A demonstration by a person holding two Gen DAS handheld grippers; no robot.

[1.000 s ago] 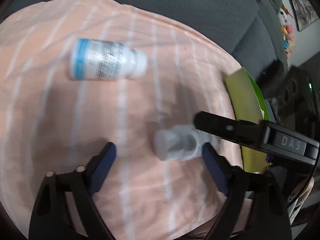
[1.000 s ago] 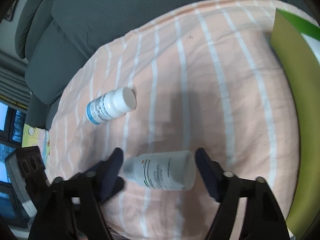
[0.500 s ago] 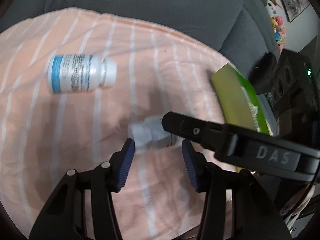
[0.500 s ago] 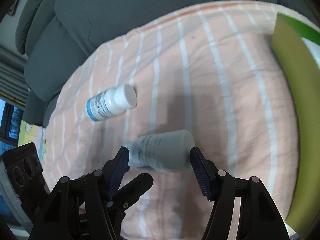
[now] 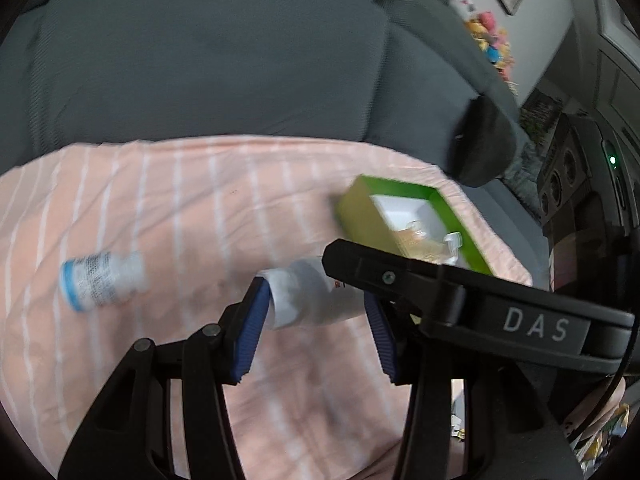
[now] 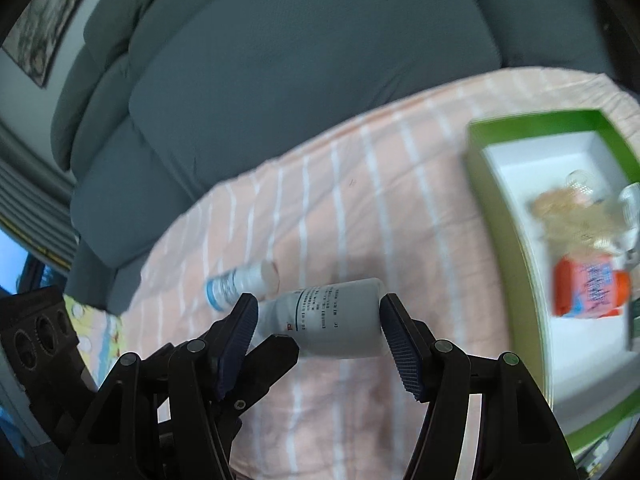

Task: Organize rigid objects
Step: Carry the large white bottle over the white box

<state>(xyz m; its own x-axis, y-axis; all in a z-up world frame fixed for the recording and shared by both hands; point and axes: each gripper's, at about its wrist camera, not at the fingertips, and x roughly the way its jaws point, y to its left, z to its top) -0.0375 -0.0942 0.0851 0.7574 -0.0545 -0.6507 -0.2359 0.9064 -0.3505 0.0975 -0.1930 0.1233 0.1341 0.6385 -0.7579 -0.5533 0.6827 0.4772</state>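
A white plastic bottle (image 6: 336, 320) with a printed label lies sideways between the fingers of my right gripper (image 6: 320, 332), which is shut on it end to end and holds it above the cloth. In the left wrist view the same bottle (image 5: 308, 300) sits between the fingers of my left gripper (image 5: 316, 328), which touch its cap end. A smaller white bottle with a blue band (image 5: 100, 280) lies on the striped peach cloth (image 5: 180, 208), and shows behind the held bottle in the right wrist view (image 6: 240, 284).
A green box with a white inside (image 6: 508, 216) stands at the right, holding an orange packet (image 6: 588, 288) and other small items. It also shows in the left wrist view (image 5: 360, 216). A grey sofa back (image 6: 320, 80) rises behind the cloth.
Both grippers have closed on the white bottle and lifted it off the cloth. The views have tilted up, so the green box's inside now shows.
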